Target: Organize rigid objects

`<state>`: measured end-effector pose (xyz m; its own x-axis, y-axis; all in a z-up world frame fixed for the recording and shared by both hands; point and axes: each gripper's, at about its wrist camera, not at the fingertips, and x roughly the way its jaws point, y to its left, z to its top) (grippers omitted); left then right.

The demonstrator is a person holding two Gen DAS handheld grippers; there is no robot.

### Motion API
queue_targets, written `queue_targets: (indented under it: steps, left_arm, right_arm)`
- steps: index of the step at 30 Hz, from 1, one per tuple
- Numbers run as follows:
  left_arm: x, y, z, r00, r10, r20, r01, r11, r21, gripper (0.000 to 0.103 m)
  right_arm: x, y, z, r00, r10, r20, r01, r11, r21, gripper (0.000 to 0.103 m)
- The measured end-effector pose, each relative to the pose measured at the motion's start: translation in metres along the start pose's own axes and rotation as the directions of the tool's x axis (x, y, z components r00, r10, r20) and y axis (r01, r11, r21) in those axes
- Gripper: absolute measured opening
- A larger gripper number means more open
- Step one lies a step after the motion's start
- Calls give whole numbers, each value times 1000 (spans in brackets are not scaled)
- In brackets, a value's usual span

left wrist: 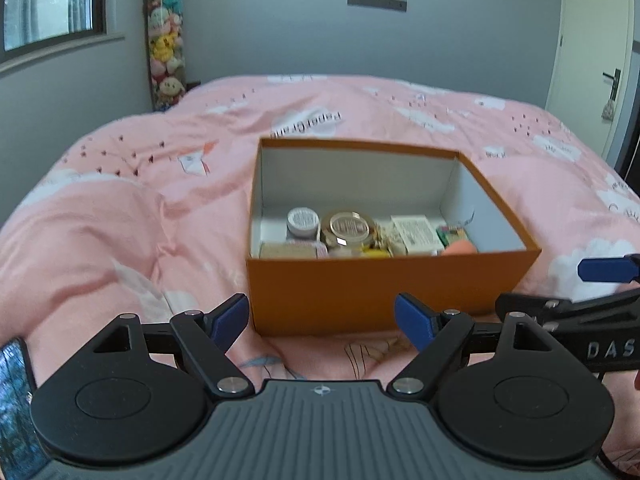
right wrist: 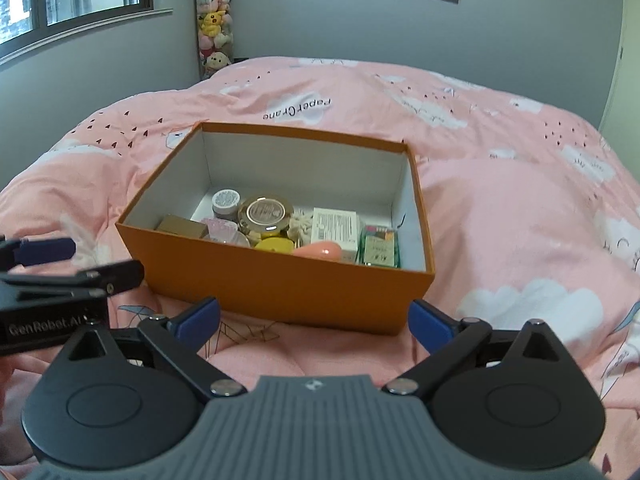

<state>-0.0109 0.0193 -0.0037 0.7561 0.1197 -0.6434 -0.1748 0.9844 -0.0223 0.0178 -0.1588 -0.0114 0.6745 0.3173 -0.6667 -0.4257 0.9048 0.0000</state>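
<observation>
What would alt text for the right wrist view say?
An open orange box of small cosmetics and packets sits on a pink bedspread. The right gripper is open and empty before it, the left gripper beside it.

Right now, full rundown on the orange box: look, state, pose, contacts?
The orange box is a rectangular, cardboard-looking carton, orange outside and white inside, with no lid on it. It sits upright on the pink bedspread, slightly sunk into the soft cover. Small items crowd its near half: a gold-rimmed round compact, a white printed carton, a green packet. The far half of the floor is hidden behind them. Neither hand-held gripper touches it.
</observation>
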Motion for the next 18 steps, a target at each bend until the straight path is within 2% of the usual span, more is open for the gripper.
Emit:
queue_targets:
  steps: [5, 18]
  left_arm:
    - [7, -7, -5, 999, 4, -46, -3, 1000, 17, 97]
    - [11, -7, -6, 998, 11, -63, -10, 1000, 11, 97]
  right_arm:
    - [6, -3, -5, 999, 1, -39, -1, 1000, 18, 99]
    - [14, -9, -7, 998, 12, -66, -9, 999, 41, 99]
